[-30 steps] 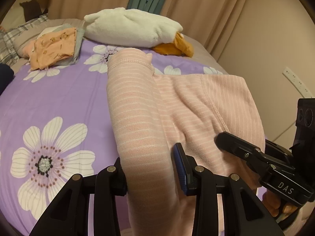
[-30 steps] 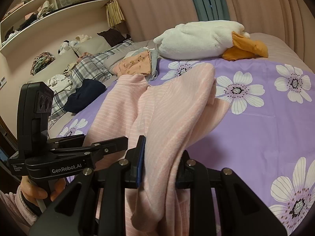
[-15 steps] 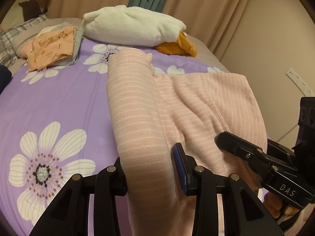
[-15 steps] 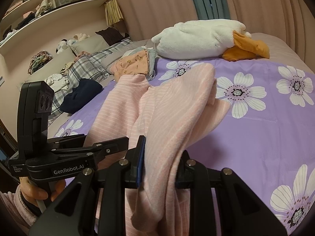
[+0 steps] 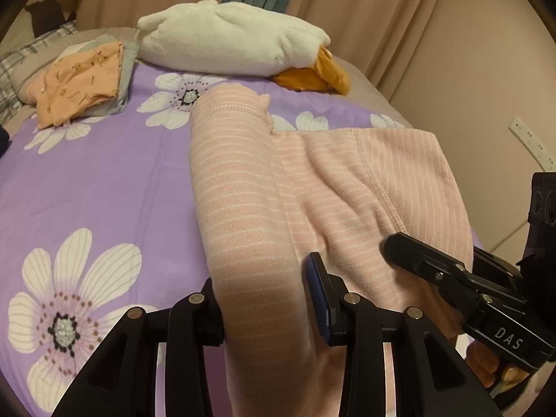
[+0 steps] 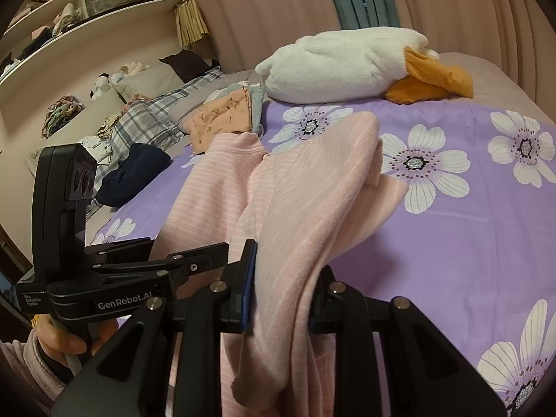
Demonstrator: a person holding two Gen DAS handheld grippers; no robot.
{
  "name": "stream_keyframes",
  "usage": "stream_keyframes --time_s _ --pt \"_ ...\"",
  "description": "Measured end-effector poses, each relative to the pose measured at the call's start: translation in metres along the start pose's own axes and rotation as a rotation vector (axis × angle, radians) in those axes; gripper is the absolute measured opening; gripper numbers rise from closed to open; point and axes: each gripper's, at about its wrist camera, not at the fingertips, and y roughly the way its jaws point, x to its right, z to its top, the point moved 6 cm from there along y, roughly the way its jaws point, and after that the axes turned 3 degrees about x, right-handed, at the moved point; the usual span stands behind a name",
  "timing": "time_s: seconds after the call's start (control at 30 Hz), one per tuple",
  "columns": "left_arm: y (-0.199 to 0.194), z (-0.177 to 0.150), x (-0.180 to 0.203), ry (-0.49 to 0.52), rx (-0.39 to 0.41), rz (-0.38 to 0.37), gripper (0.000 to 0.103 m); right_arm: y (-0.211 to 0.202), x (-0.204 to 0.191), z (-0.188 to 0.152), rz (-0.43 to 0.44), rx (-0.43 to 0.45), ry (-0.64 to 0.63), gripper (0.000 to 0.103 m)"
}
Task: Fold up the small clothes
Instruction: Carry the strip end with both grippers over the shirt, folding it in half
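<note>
A pink garment with thin white stripes point(image 5: 312, 187) lies stretched over the purple flowered bedspread point(image 5: 104, 173). My left gripper point(image 5: 264, 299) is shut on one rolled end of it at the near edge. My right gripper point(image 6: 281, 288) is shut on the other near end of the pink garment point(image 6: 295, 191), which hangs down between its jaws. Each gripper shows in the other's view: the right one point(image 5: 469, 278) at the lower right, the left one point(image 6: 139, 278) at the lower left.
A white and orange plush duck point(image 5: 236, 48) lies at the far end of the bed. A folded orange garment on a grey one point(image 5: 80, 80) sits at the far left. A plaid pillow point(image 6: 149, 121), a dark navy cloth point(image 6: 135, 170) and wall shelves point(image 6: 69, 17) are on the left.
Both grippers stay shut on the pink garment. The views have shifted slightly, with the bed's far objects sliding a little right in the left wrist view.
</note>
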Motion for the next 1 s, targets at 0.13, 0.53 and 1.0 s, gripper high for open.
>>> stream_keyframes --time_s 0.13,0.53,1.0 --pt "0.007 0.002 0.001 0.007 -0.007 0.0 0.037 0.006 0.006 0.002 -0.006 -0.005 0.007 0.024" --pt "0.027 0.009 0.001 0.023 -0.027 0.009 0.037 0.023 0.022 0.006 -0.009 -0.011 0.032 0.024" --pt "0.055 0.015 -0.003 0.03 -0.062 0.017 0.037 0.044 0.042 0.006 -0.016 -0.029 0.059 0.024"
